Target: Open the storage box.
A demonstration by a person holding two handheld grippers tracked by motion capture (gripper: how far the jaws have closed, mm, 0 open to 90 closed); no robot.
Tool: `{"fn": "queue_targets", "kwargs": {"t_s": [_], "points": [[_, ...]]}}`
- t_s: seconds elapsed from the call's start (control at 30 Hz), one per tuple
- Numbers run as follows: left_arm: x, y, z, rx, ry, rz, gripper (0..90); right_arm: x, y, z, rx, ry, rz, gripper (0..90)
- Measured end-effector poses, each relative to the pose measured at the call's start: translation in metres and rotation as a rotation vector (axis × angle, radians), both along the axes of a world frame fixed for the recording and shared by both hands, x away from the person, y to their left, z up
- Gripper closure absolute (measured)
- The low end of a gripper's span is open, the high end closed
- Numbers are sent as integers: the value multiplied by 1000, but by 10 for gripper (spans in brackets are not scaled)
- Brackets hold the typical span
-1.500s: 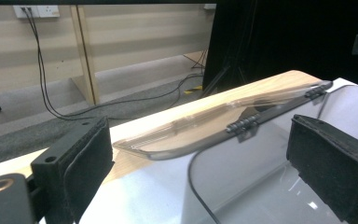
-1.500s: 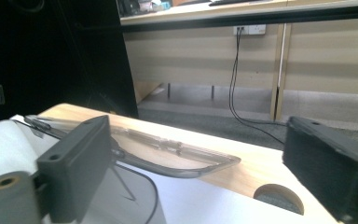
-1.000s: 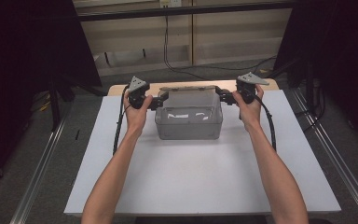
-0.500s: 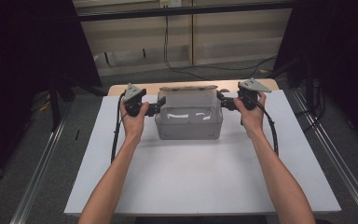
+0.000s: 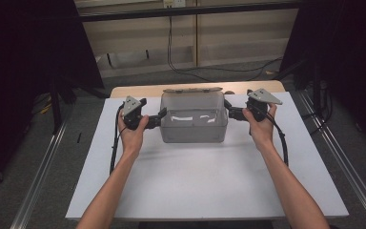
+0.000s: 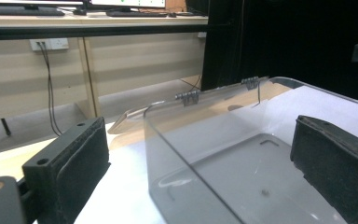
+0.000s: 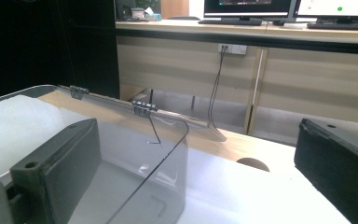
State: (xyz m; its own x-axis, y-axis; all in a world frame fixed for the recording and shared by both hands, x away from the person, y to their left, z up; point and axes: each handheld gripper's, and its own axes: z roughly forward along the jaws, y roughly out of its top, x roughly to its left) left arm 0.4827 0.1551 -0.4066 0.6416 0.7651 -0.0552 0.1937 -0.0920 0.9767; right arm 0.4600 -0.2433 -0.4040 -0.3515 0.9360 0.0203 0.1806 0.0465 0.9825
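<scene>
Now at the far end of the white counter [image 5: 205,186], a person brings two grippers to the short ends of a clear plastic box [image 5: 194,123] whose hinged lid [image 5: 193,89] lies folded back behind it. At the left gripper [image 5: 161,114], the jaws stand spread, one pad outside the box's near wall and the other inside, the wall passing between them with daylight on both sides. Seen from the right gripper [image 5: 228,112], the picture is mirrored: its jaws are parted too, straddling the opposite wall [image 7: 168,154] without pressing on it. Between the two pairs of jaws the box sits flat on the counter, apparently empty, its hinges [image 6: 187,96] on the rim beyond the left jaws. Judging by this, the approach is done and both ends are lined up, but neither wall is yet clamped; closing both grips and whatever follows with the box, a lift or a shift, looks to be what remains
</scene>
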Motion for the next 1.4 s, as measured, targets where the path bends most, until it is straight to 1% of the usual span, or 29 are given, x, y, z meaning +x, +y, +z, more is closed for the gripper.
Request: {"fn": "queue_targets", "kwargs": {"t_s": [0.1,0.13,0.2,0.27,0.3,0.33,0.37,0.43,0.5,0.6,0.63,0.7,0.77,0.83,0.9,0.93,0.97,1.03,1.07,1.1,1.13,1.17,1.2,1.27,1.33,1.37,1.4], "points": [[-5,5,-1,-9,8,3,41,-7,-1,1,-3,-10,-4,3],[-7,6,-1,-18,6,8,41,-9,-1,1,-10,-18,-3,3],[-12,10,0,-13,-2,7,41,-14,-1,2,-20,-22,2,3],[-17,13,0,-15,-2,16,41,-21,-1,3,-22,-29,2,3],[-20,15,0,-20,-9,15,41,-22,-1,3,-22,-35,0,2],[-22,16,0,-15,-12,16,41,-26,-1,3,-24,-39,2,1],[-25,18,0,-15,-14,16,41,-28,-1,3,-27,-35,4,0],[-30,20,1,-20,-22,20,42,-33,-1,3,-27,-43,8,0],[-36,24,1,-24,-21,23,41,-37,0,3,-28,-45,8,0],[-45,28,-2,-25,-23,23,42,-44,-1,2,-20,-39,13,0],[-47,30,-3,-29,-24,25,42,-47,-1,1,-8,-45,16,0],[-53,33,-7,-19,-20,31,42,-53,-2,1,0,-46,16,0],[-58,35,-9,-7,-12,31,42,-58,-2,-1,-6,-45,19,0],[-63,37,-11,-17,-10,31,42,-64,-2,-2,-1,-41,20,0],[-70,39,-11,-15,-16,33,42,-69,-2,-3,1,-43,23,0],[-73,40,-11,-26,-22,37,42,-74,-3,-3,1,-45,21,0],[-76,41,-12,-19,-23,41,41,-77,-4,-3,-5,-54,25,0],[-82,44,-13,-29,-24,59,41,-82,-5,-4,-7,-56,22,0],[-84,44,-15,-62,-14,66,40,-84,-6,-5,-8,-54,21,0],[-86,46,-17,-61,-7,71,36,-87,-6,-5,-9,-49,21,0],[-88,46,-18,-58,-8,77,35,-90,-7,-7,-8,-55,20,0],[-91,48,-19,-46,-13,82,35,-92,-8,-7,-10,-53,15,0],[-94,49,-20,-49,-6,83,35,-94,-9,-8,-9,-57,17,0],[-99,52,-21,-40,0,78,35,-101,-11,-9,0,-56,16,0],[-106,55,-21,-46,-7,79,34,-107,-15,-11,-1,-55,13,0],[-110,57,-21,-43,-11,80,33,-109,-16,-12,13,-58,4,0],[-112,57,-22,-48,-11,86,33,-112,-19,-12,16,-54,-2,0]]}}
